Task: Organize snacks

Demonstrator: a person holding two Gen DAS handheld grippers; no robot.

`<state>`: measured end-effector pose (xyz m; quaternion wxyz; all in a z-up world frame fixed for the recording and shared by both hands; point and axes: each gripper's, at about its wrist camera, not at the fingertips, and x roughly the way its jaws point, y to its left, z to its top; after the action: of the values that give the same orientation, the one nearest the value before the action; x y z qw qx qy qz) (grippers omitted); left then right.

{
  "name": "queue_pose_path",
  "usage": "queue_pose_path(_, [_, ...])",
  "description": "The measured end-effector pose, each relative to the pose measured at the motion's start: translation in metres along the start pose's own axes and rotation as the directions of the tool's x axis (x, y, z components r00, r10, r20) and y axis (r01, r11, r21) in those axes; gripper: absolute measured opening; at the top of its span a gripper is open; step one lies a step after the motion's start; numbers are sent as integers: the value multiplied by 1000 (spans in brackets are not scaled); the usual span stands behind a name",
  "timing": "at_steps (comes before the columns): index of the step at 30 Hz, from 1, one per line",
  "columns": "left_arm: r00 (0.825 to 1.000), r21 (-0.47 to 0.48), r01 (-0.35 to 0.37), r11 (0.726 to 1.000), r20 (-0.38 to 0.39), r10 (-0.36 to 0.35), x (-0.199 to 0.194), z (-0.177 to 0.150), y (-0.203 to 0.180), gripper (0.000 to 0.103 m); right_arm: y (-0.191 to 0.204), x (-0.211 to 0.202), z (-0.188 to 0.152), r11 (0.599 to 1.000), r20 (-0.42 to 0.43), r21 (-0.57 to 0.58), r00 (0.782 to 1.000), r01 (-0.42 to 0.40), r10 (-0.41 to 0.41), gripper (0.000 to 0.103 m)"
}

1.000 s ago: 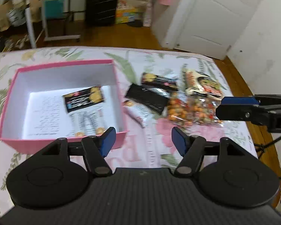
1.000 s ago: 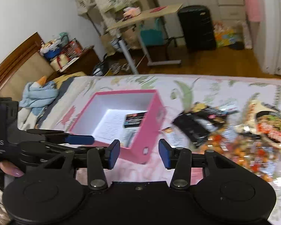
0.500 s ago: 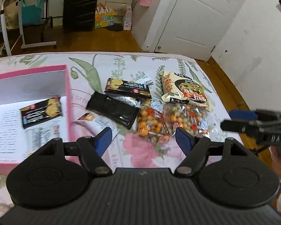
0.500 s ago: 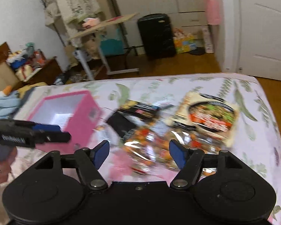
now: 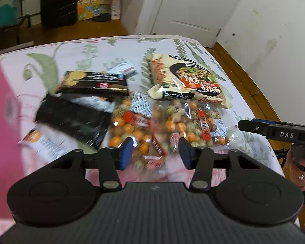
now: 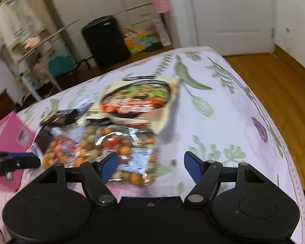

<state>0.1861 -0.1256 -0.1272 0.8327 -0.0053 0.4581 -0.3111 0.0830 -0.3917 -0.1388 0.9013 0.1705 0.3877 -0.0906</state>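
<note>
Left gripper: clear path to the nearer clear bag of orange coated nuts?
Probably yes. The left gripper hangs just short of the nut bag, jaws closing with nothing pinched yet, and nothing lies between them. The black packet covers only the bag's left edge; the right gripper is off to the side.

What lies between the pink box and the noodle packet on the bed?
In the left wrist view, black snack packets and two clear bags of round orange snacks lie between the pink box and the noodle packet; no bare stretch.
</note>
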Motion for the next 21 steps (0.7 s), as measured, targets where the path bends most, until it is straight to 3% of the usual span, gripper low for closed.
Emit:
queue_pose_path(3, [1000, 15, 20, 1000, 4, -20, 21, 5, -4, 37, -21, 14, -3, 995, -31, 95, 999, -36, 39, 76])
queue_pose_path(8, [999, 12, 30, 999, -31, -30, 48, 10, -9, 36, -44, 30, -11, 965, -34, 232, 991, -120, 131, 78])
queue_pose_path(13, [988, -49, 124, 991, -88, -128, 57, 13, -8, 36, -49, 32, -7, 947, -59, 262, 976, -187, 209, 58])
queue_pose_path(14, [986, -67, 130, 989, -93, -136, 57, 14, -7, 36, -49, 33, -6, 944, -69, 262, 971, -203, 228, 49])
queue_pose_path(16, [985, -97, 137, 986, -94, -146, 61, 16, -4, 36, -48, 33, -4, 944, -85, 254, 967, -212, 240, 46])
queue_pose_path(18, [983, -113, 143, 983, -99, -155, 66, 18, -3, 36, -46, 36, -2, 940, -108, 240, 956, -241, 273, 32])
queue_pose_path(21, [981, -123, 138, 983, -121, -153, 75, 19, -5, 37, -40, 41, 1, 952, -142, 200, 954, -233, 263, 33])
